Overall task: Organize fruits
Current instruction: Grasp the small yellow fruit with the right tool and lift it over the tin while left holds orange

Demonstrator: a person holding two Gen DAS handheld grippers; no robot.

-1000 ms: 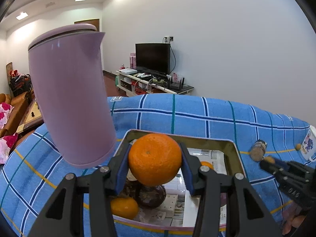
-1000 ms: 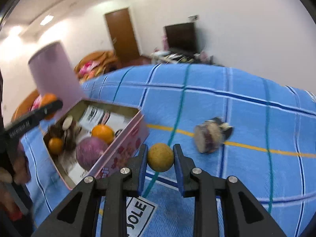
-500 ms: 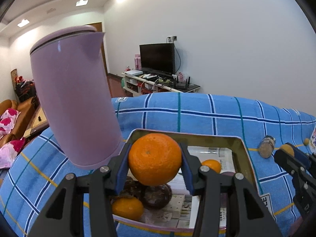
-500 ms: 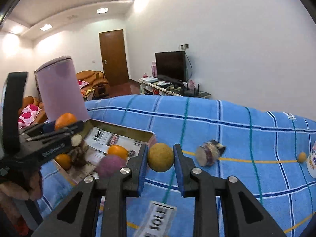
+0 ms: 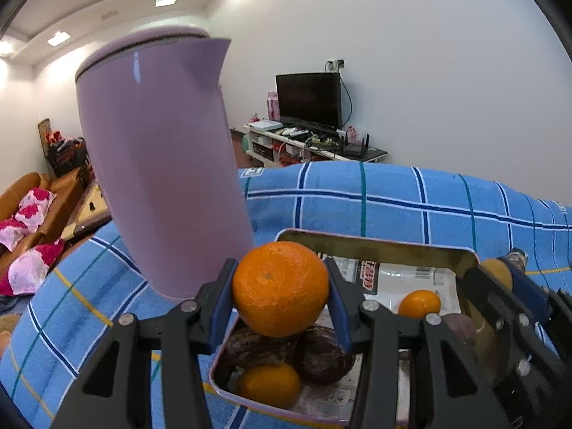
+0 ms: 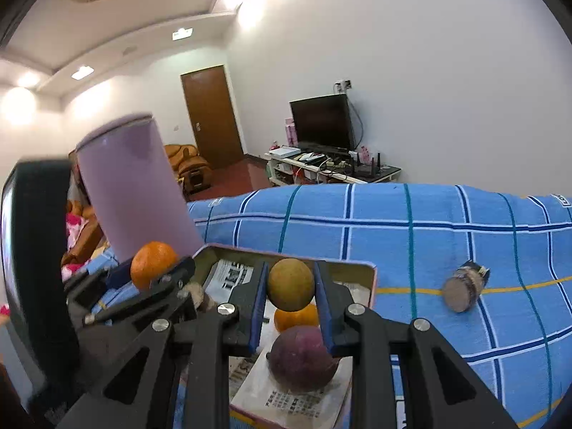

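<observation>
My left gripper [image 5: 280, 295] is shut on a large orange [image 5: 280, 287], held above the near left corner of the open tin box [image 5: 375, 246]. My right gripper [image 6: 290, 295] is shut on a small yellow-green fruit [image 6: 290, 284] and hangs over the box's [image 6: 282, 255] right part. Inside the box lie small oranges [image 5: 270, 384] [image 5: 419, 304], dark purple fruits [image 5: 321, 354] and a round purple fruit [image 6: 302, 355] on printed paper. In the left wrist view the right gripper [image 5: 500, 279] shows at the box's right edge. The left gripper [image 6: 157, 271] with its orange [image 6: 152, 264] shows at left in the right wrist view.
A tall lilac kettle [image 5: 161, 164] stands right behind the box's left side. A small jar [image 6: 463, 289] lies on its side on the blue checked cloth [image 6: 429, 225] to the right of the box. A TV stand, a door and sofas sit beyond the table.
The right gripper has travelled left with its fruit, from the cloth beside the box to over the box. The left gripper has kept its place with the orange.
</observation>
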